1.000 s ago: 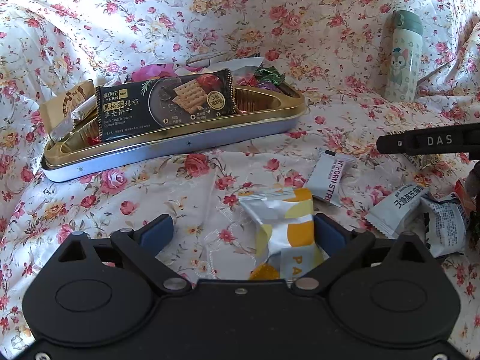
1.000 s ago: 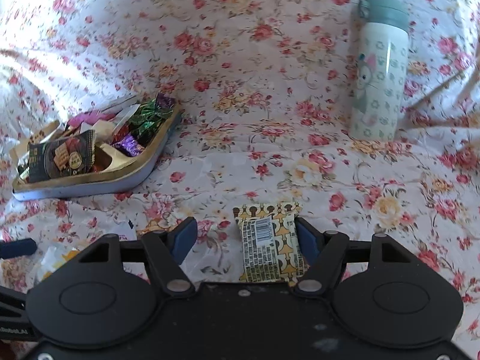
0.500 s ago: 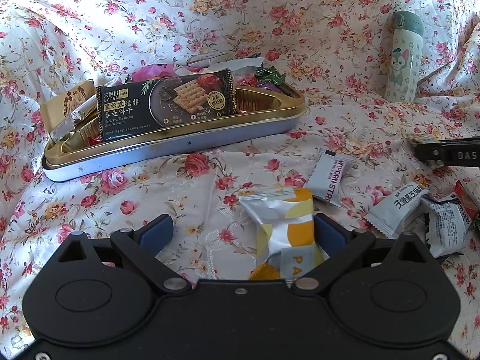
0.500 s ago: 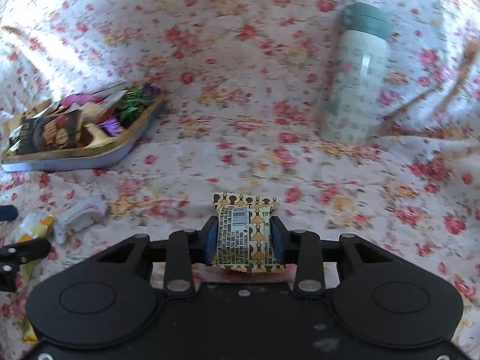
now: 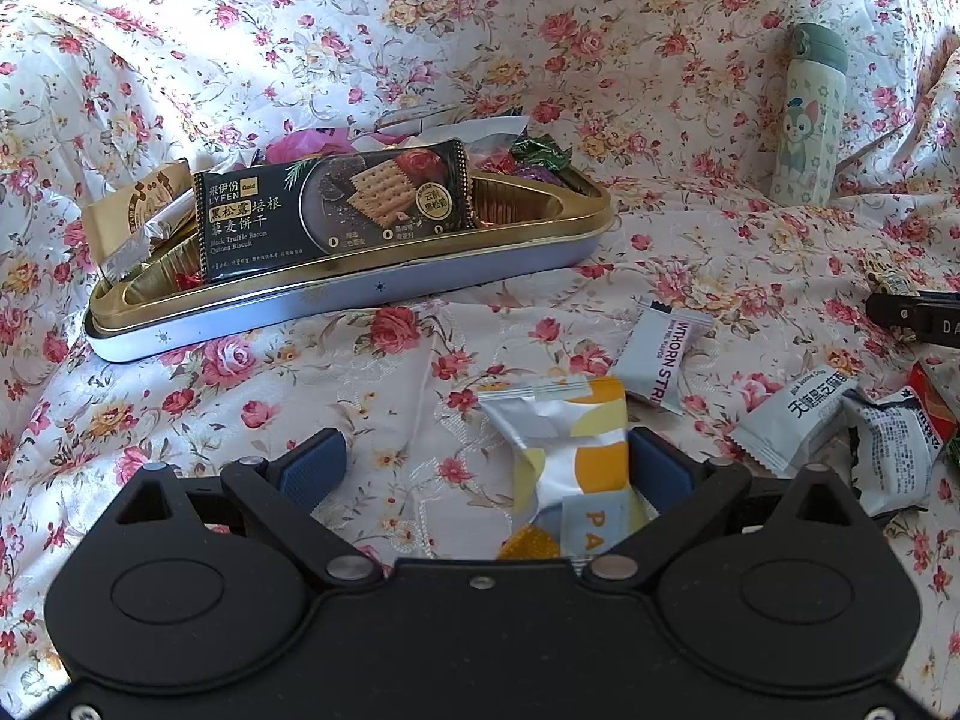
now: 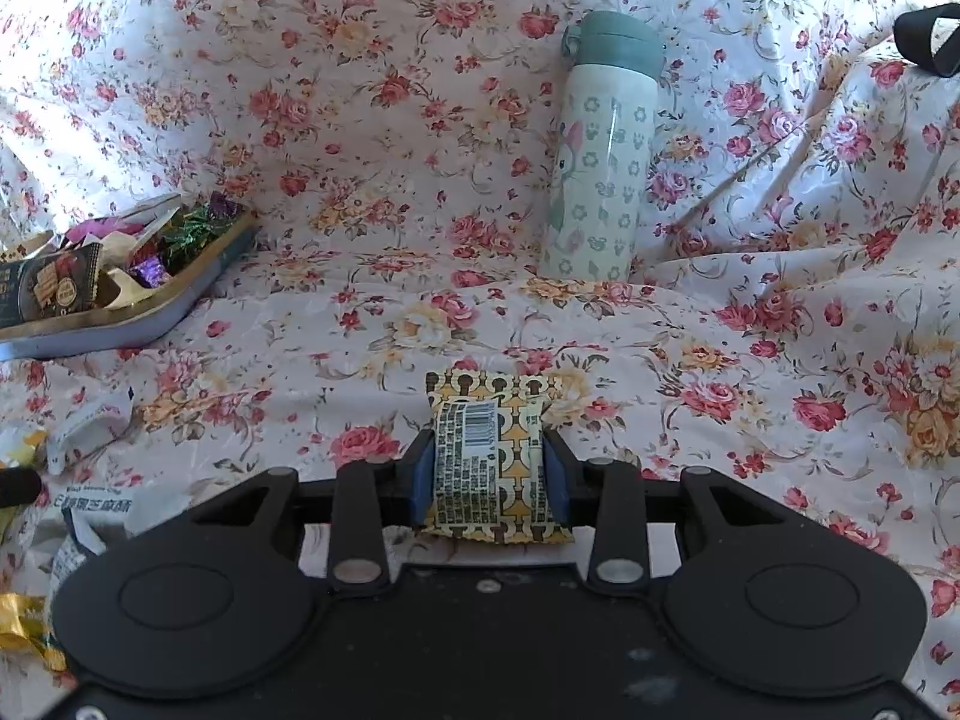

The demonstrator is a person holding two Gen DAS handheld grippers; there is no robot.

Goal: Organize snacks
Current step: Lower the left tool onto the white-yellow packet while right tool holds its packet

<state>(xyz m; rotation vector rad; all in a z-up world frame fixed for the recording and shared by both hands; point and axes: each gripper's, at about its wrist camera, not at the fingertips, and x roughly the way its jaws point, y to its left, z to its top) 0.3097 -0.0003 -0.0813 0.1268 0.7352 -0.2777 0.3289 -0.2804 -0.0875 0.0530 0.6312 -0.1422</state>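
The patterned snack packet (image 6: 493, 461) sits upright between the fingers of the right gripper (image 6: 489, 471), which pinch it from both sides across its narrow width, barcode face toward the camera; gripping it there leaves the top half free, probably so it can be dropped into the tin (image 6: 180, 300) at the far left without the fingers fouling what is already inside. The packet seems lifted clear of the floral cloth (image 6: 750, 360), though the fisheye makes that hard to confirm. A second ago the same fingers stood wide apart with the packet lying flat between them; half a second ago they had closed on it, and since then the view has swung so that the bottle (image 6: 600, 150) stands nearer the centre and the tin further left. The left gripper (image 5: 486, 468) is spread wide, its right pad just beside a yellow-and-silver packet (image 5: 570, 450) that lies on the cloth, not yet grasped; this has not changed across the earlier frames. Beyond it the tin (image 5: 360, 294) holds a black cracker pack (image 5: 330, 204) and wrapped sweets, and loose white packets (image 5: 660, 354) lie to the right, still to be gathered.
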